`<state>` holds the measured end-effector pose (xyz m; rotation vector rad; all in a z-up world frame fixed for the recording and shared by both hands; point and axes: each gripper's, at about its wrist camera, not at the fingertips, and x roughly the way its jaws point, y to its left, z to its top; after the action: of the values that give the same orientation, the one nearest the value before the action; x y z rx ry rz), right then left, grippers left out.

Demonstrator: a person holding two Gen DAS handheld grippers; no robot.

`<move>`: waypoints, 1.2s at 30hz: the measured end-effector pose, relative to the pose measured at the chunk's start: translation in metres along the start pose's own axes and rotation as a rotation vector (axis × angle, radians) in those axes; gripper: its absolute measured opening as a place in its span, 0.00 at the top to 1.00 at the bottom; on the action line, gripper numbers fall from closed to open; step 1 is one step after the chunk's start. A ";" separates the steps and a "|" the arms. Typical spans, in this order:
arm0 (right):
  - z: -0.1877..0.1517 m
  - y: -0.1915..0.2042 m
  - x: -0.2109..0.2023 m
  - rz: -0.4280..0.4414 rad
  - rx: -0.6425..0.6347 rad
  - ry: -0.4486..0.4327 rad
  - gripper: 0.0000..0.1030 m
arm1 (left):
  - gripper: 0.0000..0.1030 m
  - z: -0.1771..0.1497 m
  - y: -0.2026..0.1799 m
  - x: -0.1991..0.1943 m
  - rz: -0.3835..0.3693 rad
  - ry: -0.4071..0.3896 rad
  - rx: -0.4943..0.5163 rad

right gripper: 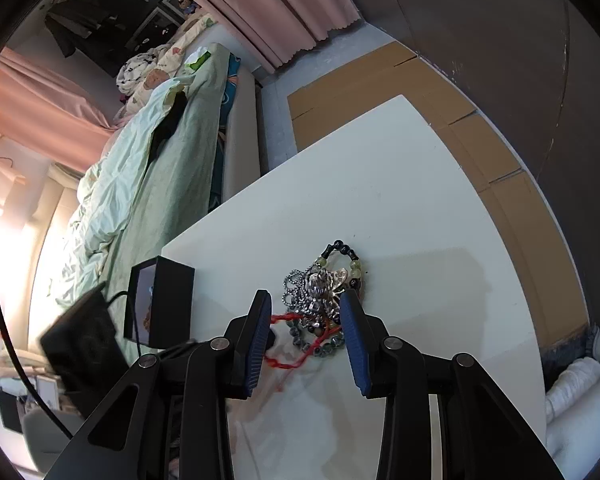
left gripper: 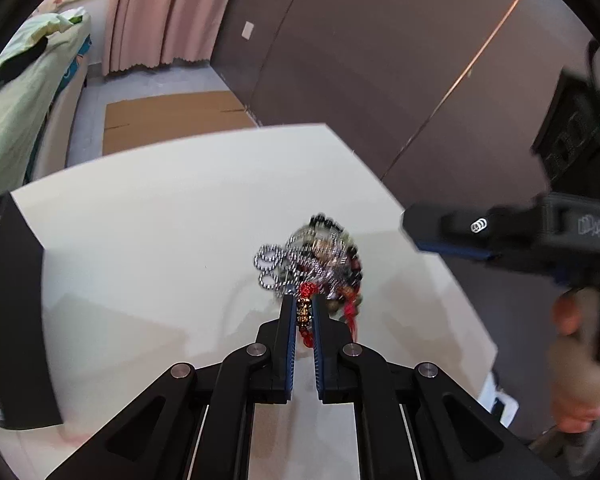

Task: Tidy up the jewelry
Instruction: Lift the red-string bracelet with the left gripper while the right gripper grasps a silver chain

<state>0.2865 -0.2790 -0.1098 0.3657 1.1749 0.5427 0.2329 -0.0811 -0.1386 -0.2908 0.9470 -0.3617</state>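
Here, left tongs (left gripper: 303,308) clenched on a red cord bracelet (left gripper: 305,312) at the edge of a tangled jewelry pile (right gripper: 325,300) on the white desk (right gripper: 420,240), right tongs (right gripper: 305,304) released, straddling the pile.

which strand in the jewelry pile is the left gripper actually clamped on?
The red beaded strand with the gold charm; left gripper pinches it. The silver ball chain and dark bead bracelet lie beyond it.

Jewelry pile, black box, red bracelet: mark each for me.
jewelry pile (right gripper: 324,296), right wrist view, on the silver chain tangle.
black box (right gripper: 172,300), right wrist view, on its dark side wall.
red bracelet (left gripper: 304,311), left wrist view, gold bead between the left gripper (left gripper: 303,306) fingers.
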 end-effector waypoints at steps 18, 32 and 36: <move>-0.003 0.025 0.044 -0.136 -0.079 0.083 0.64 | 0.93 0.018 0.036 -0.077 0.045 -0.157 -0.113; -0.008 0.038 0.068 -0.242 -0.163 0.111 0.72 | 0.93 0.020 0.053 -0.110 0.067 -0.214 -0.150; -0.007 0.038 0.055 -0.198 -0.154 0.072 0.73 | 0.93 0.015 0.056 -0.122 0.071 -0.232 -0.156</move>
<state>0.2879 -0.2159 -0.1338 0.0971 1.2143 0.4725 0.1903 0.0228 -0.0631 -0.4311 0.7554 -0.1840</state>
